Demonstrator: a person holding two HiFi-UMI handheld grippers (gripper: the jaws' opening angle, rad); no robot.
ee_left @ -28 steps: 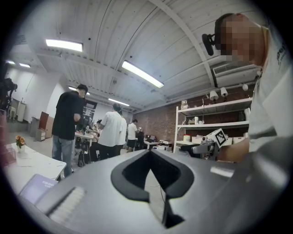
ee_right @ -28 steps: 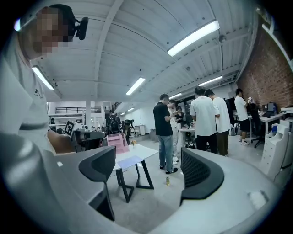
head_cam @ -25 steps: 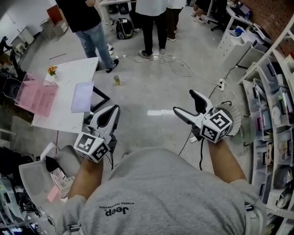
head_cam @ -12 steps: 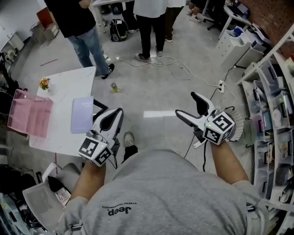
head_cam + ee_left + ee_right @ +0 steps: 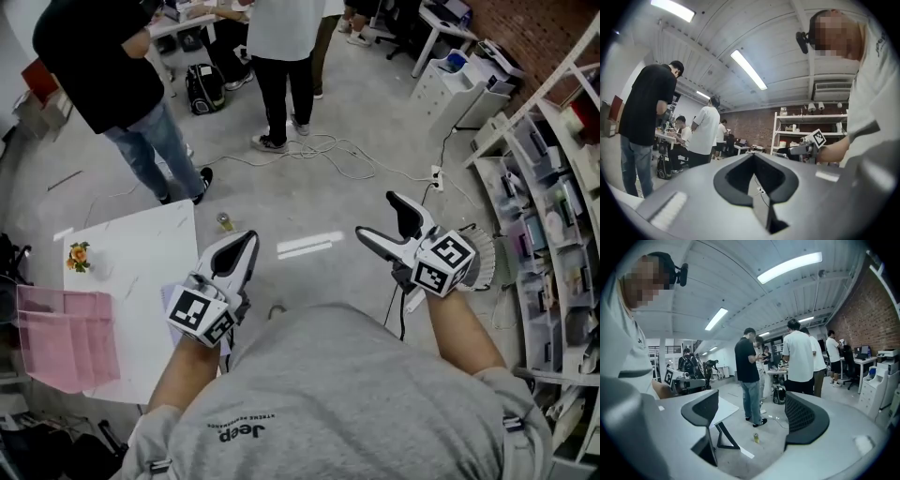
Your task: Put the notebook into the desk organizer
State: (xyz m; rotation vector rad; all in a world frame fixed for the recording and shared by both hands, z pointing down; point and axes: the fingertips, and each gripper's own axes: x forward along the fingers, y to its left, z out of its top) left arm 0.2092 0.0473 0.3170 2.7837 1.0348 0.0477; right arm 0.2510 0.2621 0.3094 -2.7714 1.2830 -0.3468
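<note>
A pink see-through desk organizer [image 5: 56, 333] stands at the left end of the white table [image 5: 131, 262]. The pale lilac notebook [image 5: 169, 298] lies on that table's right part, and only an edge of it shows beside my left gripper's marker cube. My left gripper [image 5: 241, 251] is held over the table's right edge, shut and holding nothing; its jaws [image 5: 753, 159] meet in its own view. My right gripper [image 5: 382, 216] hangs over bare floor to the right, open and empty [image 5: 752, 416], far from the table.
Two people [image 5: 103, 56] [image 5: 281, 37] stand just beyond the table. Cables [image 5: 328, 155] trail over the floor and a small can [image 5: 225, 221] stands near the table's far corner. Storage shelves [image 5: 553, 206] line the right side. A small flower pot [image 5: 78, 255] sits on the table.
The table and organizer have slid down and left in the head view. The notebook, in full view before, is now mostly behind my left gripper. Neither gripper's jaws have changed.
</note>
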